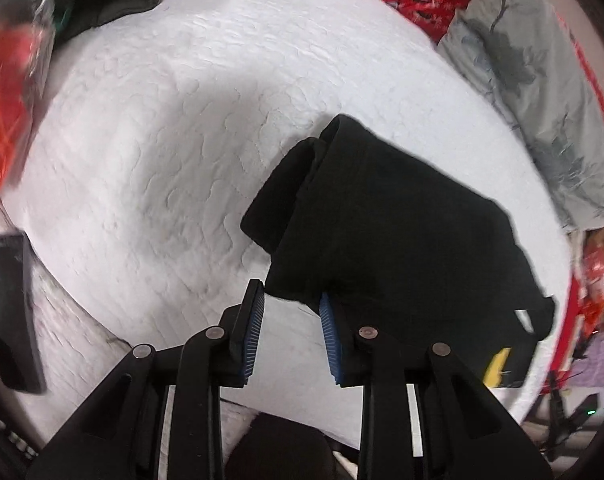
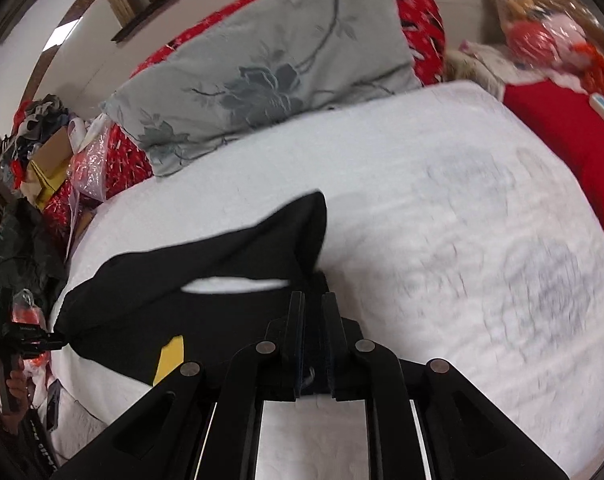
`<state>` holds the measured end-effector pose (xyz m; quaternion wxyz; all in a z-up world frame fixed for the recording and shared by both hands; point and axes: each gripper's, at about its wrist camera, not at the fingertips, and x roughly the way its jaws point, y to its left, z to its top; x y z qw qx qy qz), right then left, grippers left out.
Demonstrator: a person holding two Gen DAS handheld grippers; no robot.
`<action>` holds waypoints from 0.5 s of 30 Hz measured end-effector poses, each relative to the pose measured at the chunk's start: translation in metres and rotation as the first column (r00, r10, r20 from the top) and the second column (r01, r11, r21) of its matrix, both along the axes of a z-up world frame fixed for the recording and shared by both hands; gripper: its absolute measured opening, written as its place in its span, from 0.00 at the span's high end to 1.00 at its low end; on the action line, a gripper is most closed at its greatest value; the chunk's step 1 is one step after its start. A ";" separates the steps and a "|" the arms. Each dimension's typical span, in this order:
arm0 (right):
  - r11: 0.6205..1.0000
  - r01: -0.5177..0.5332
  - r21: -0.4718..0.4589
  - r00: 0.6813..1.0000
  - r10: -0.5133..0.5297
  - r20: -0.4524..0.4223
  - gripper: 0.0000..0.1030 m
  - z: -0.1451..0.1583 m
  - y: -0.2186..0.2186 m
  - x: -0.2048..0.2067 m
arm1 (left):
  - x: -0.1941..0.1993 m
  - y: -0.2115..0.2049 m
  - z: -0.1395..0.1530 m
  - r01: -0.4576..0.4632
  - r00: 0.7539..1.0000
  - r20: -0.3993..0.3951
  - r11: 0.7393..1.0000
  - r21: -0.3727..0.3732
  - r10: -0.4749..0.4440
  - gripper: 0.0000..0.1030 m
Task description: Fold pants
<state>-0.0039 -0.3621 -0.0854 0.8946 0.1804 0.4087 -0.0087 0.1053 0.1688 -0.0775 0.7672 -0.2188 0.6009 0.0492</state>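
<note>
The left tongs (image 1: 292,300) stand well apart, the blue ribbed pads (image 1: 255,322) facing each other across a wide gap with bare white bedcover showing between them. Nothing sits in that gap. The right-hand pad lies against the near edge of the black pants (image 1: 386,232), touching the cloth or just under it; the blur there makes it hard to tell whether the fabric rests on the finger or only overlaps it in view.

The right tongs (image 2: 313,300) are drawn nearly together, only a narrow slot left between the two fingers, and black cloth of the pants (image 2: 174,308) fills that slot: they are clamped on a fold of the garment. From the grip the pants stretch away to the left across the bed (image 2: 442,220), with a raised peak of fabric just beyond the fingertips and a sliver of white cover showing through a gap under the lifted layer. A yellow tag (image 2: 169,356) shows on the cloth near the bed's near edge.

In the left wrist view the pants lie as a dark, partly folded bundle on the right half of the bed (image 1: 162,140), one rolled end toward the middle, the other reaching toward the bed's right edge. A grey flowered pillow (image 2: 262,68) rests along the far edge of the bed. A black phone (image 1: 12,308) lies at the left edge.
</note>
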 end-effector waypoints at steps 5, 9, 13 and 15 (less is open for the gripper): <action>0.999 0.008 0.037 1.000 -0.008 -0.014 0.88 0.002 -0.001 -0.010 | -0.020 0.013 0.028 -0.042 0.996 0.075 0.996 -0.083 0.048 0.66; 0.991 0.035 0.128 0.999 -0.030 -0.034 0.75 0.007 -0.002 -0.004 | -0.026 0.009 0.039 -0.045 0.991 0.116 0.990 -0.132 0.060 0.46; 0.963 0.074 0.258 0.996 -0.059 -0.066 0.59 0.012 -0.001 0.020 | -0.012 -0.004 0.024 -0.027 0.997 0.070 0.987 -0.161 0.039 0.46; 0.937 0.103 0.333 0.992 -0.072 -0.104 0.57 0.010 0.002 0.040 | -0.005 -0.004 0.014 -0.044 0.998 0.038 0.981 -0.191 0.053 0.46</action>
